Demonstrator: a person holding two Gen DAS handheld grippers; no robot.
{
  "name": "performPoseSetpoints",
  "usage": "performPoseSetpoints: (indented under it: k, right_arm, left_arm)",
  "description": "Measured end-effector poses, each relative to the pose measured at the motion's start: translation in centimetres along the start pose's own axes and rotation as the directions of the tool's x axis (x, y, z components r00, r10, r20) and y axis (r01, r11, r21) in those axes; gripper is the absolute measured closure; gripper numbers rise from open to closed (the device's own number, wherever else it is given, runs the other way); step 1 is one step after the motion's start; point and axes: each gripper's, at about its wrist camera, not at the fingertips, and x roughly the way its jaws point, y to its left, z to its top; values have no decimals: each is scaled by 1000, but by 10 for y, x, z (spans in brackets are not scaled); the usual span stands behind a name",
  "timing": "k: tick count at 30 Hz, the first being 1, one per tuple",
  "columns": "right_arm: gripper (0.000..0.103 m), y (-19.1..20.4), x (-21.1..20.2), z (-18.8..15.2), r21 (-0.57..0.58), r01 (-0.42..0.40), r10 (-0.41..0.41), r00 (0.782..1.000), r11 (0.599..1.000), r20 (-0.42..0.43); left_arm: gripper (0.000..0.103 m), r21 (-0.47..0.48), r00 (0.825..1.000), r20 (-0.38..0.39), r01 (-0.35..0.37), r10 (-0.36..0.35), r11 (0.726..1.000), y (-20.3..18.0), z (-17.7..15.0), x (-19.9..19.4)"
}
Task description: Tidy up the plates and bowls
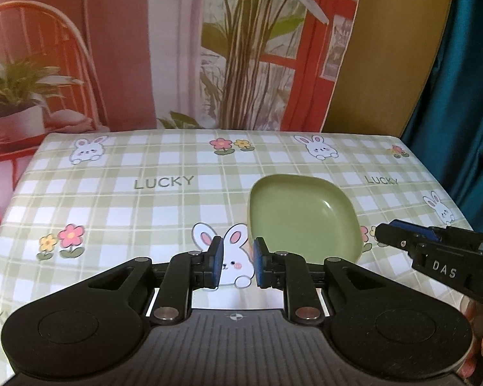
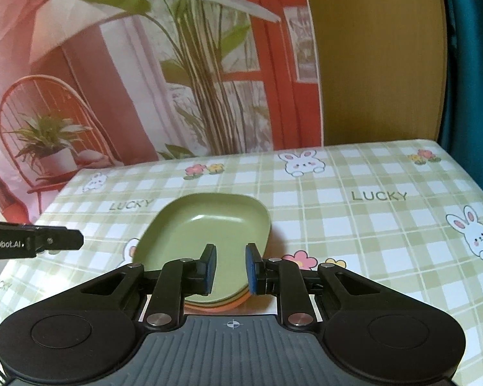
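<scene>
A green square plate (image 1: 302,218) (image 2: 206,234) lies on the checked tablecloth, on top of a stack; an orange plate edge (image 2: 238,302) shows beneath it in the right wrist view. My left gripper (image 1: 238,263) is open and empty, just left of the plate's near corner. My right gripper (image 2: 230,267) is open and empty, its fingers above the near edge of the plate stack. The right gripper also shows in the left wrist view (image 1: 434,251), to the right of the plate. The left gripper's tip shows in the right wrist view (image 2: 48,241), left of the plate.
The table (image 1: 145,212) has a green checked cloth with rabbits, flowers and "LUCKY" print. A printed backdrop (image 1: 177,48) stands behind the far edge. A teal curtain (image 1: 467,80) hangs at the right.
</scene>
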Motion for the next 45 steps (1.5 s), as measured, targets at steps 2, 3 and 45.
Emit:
performPoseSetpoints:
  k: [2, 3, 45]
  right_arm:
    - [84, 4, -8, 0, -3, -4, 4, 1000, 1000, 9]
    - [84, 6, -11, -1, -4, -6, 6, 1000, 1000, 12]
    - [84, 52, -64, -79, -72, -73, 63, 988, 995, -138]
  left_arm:
    - [82, -4, 1000, 7, -12, 12, 1000, 0, -4, -9]
    - [82, -6, 1000, 8, -15, 15, 1000, 0, -7, -14]
    - [60, -110, 997, -71, -48, 40, 993, 8, -106, -44]
